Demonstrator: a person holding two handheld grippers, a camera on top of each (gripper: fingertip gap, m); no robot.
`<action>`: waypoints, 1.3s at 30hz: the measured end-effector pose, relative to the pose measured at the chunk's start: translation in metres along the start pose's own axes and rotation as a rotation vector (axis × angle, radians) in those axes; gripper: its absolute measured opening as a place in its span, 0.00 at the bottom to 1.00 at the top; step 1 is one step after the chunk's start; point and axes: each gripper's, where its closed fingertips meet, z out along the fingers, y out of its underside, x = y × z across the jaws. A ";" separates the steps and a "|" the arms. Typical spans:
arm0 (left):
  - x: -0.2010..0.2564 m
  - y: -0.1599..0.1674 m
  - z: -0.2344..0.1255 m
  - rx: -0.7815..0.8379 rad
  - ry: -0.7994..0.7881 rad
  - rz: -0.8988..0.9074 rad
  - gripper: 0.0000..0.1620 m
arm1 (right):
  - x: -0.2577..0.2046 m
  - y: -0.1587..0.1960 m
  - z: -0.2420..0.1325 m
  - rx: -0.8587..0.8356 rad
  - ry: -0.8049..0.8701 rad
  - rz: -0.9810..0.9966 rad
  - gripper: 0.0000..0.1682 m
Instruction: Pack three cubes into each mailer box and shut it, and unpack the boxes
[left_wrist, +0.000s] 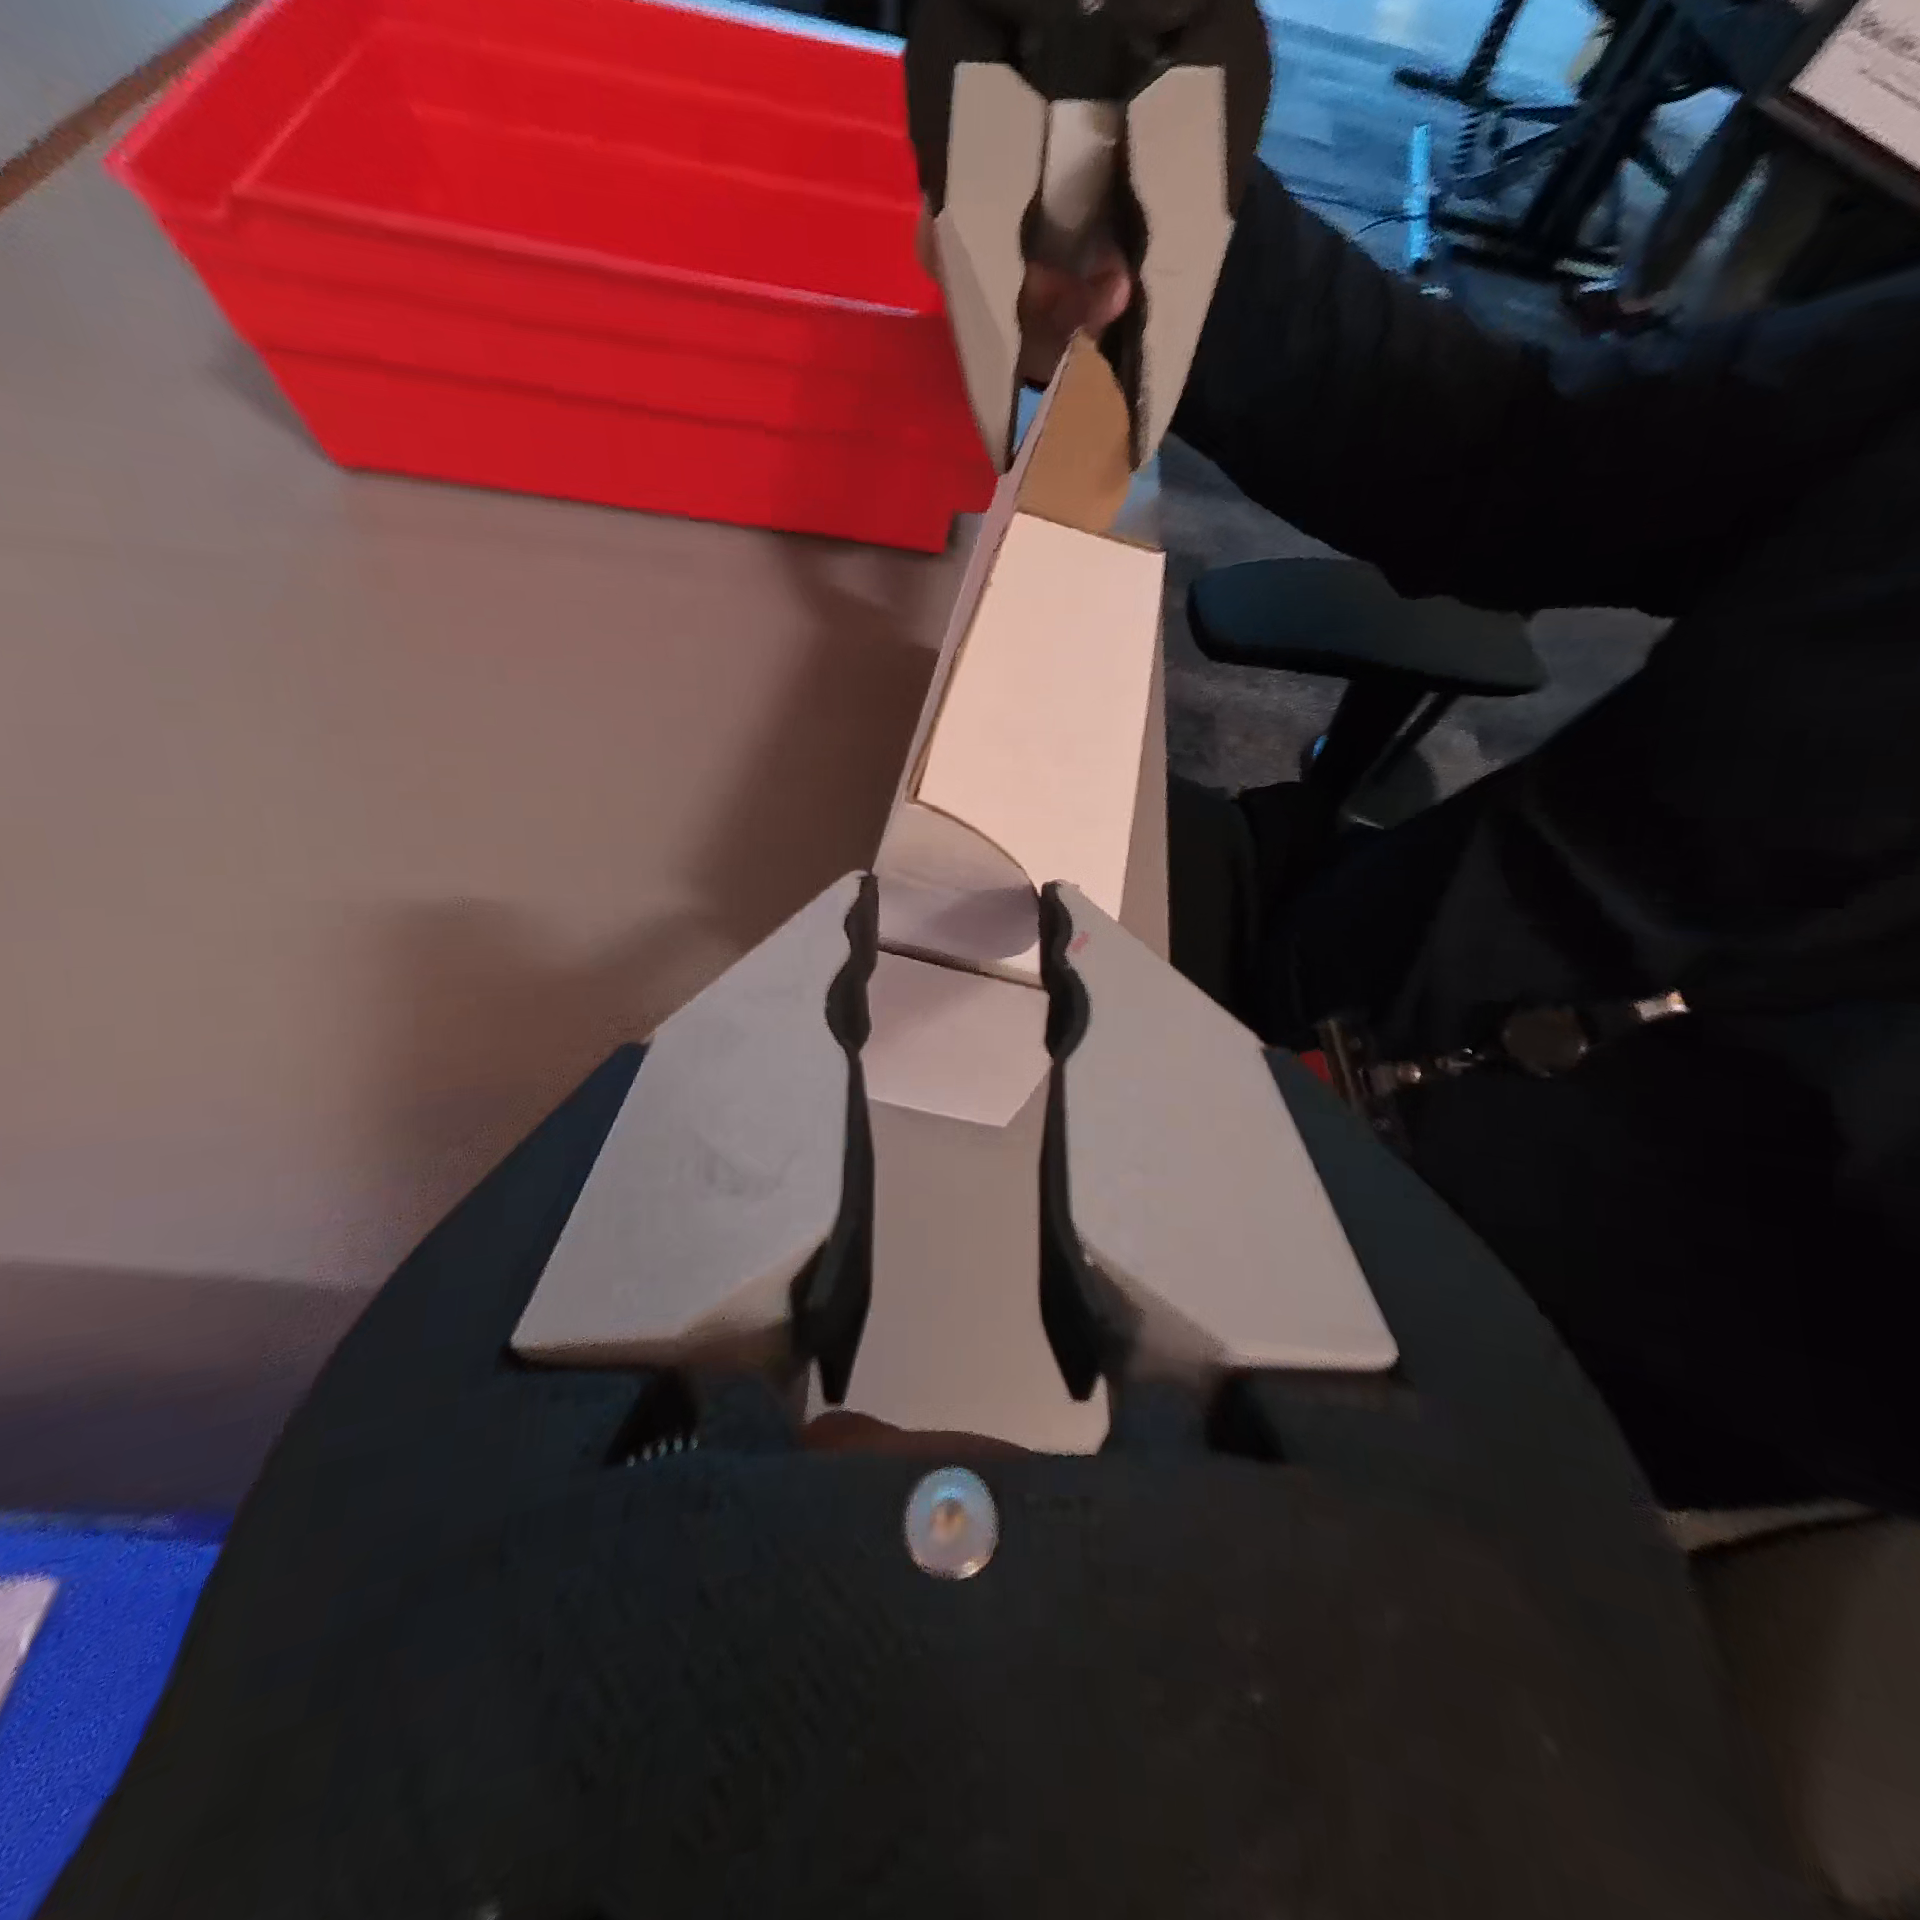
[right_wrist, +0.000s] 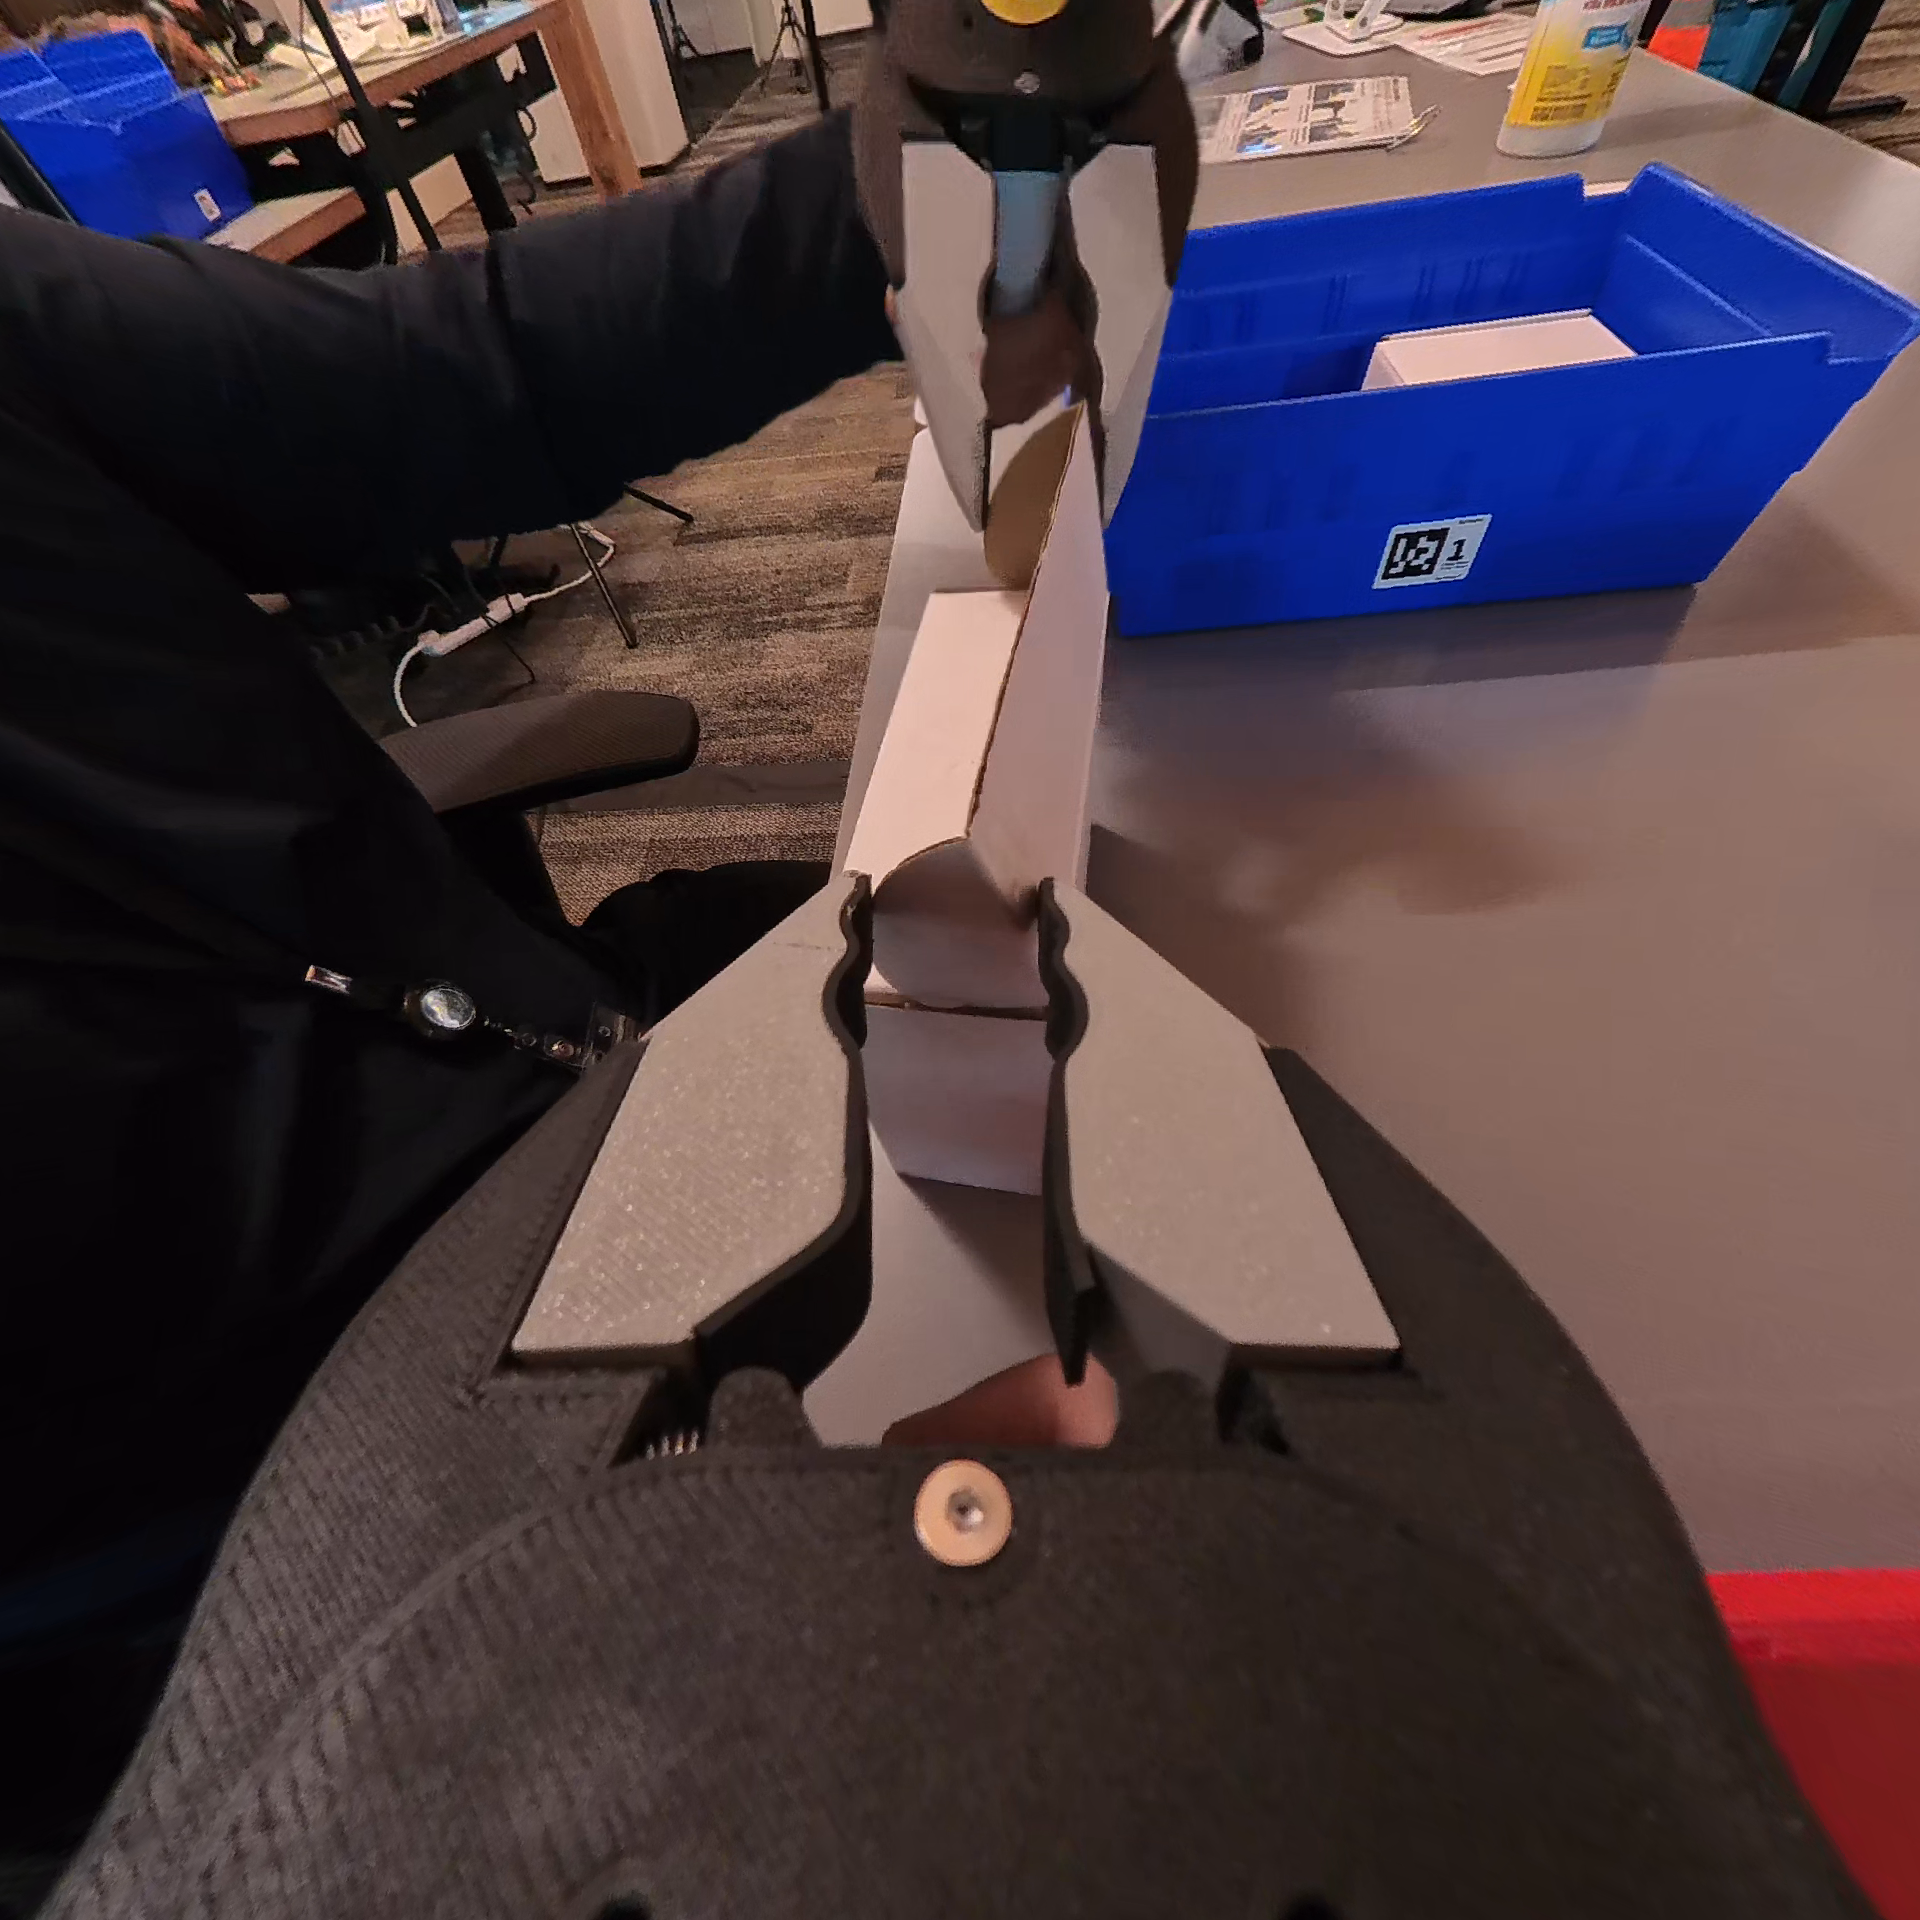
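While the white mailer box (left_wrist: 1039, 707) sits at the near edge of the grey table (left_wrist: 416, 831), you have a gripper at each short end of it: the left gripper (left_wrist: 956, 914) with its jaws spread to about the width of the end and the rounded side flap between the tips, the right gripper (right_wrist: 951, 904) likewise spread around the opposite end. Whether either pair of pads actually presses the cardboard, the views do not settle.

The lid stands partly raised along one long side (its brown inner face shows at the far flap), so the box is not yet shut. Stacked red bins (left_wrist: 582, 312) lie beyond it on one side, and a blue bin (right_wrist: 1507, 416) holding another white box (right_wrist: 1496, 348) lies on the other.

Expect thin folded cardboard: probably light, stiff along its creases but easily dented on the flat panels, and rather slick. You would do best to hold it at the end walls near the corners, or pinch the lid's front edge, with gentle pressure.
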 end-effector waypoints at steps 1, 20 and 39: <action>0.000 0.001 0.002 -0.010 -0.045 -0.019 0.18 | 0.000 0.000 0.000 0.000 -0.001 0.002 0.17; 0.015 0.010 0.005 -0.056 -0.271 0.247 0.18 | 0.002 0.002 -0.003 -0.012 0.075 -0.032 0.17; 0.027 0.015 0.008 -0.067 -0.358 0.504 0.18 | -0.010 0.012 -0.001 -0.143 0.256 -0.280 0.17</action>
